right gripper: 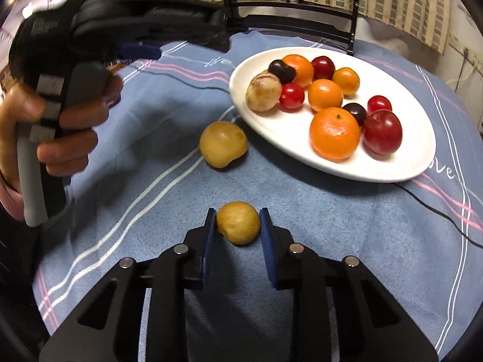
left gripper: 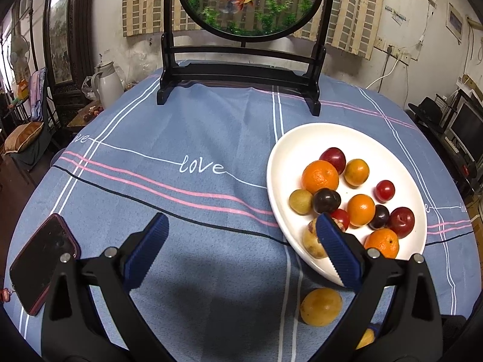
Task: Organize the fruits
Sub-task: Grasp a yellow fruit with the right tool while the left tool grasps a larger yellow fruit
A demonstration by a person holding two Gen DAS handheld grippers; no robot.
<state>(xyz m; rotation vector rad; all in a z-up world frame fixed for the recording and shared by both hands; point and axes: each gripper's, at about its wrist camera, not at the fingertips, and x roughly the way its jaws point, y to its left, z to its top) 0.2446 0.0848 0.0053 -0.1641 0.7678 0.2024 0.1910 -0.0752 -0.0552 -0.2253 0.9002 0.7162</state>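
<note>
A white oval plate holds several oranges, red and dark plums and yellow fruits. My right gripper is shut on a small yellow fruit just above the blue tablecloth, in front of the plate. A second yellow fruit lies on the cloth beside the plate's near left rim. My left gripper is open and empty, above the cloth left of the plate; its right finger overlaps the plate's edge in view. It also shows at the upper left of the right wrist view, held by a hand.
A phone in a red case lies at the table's left edge. A black wooden stand with a round goldfish panel stands at the back of the table. A white jug sits beyond the table's far left.
</note>
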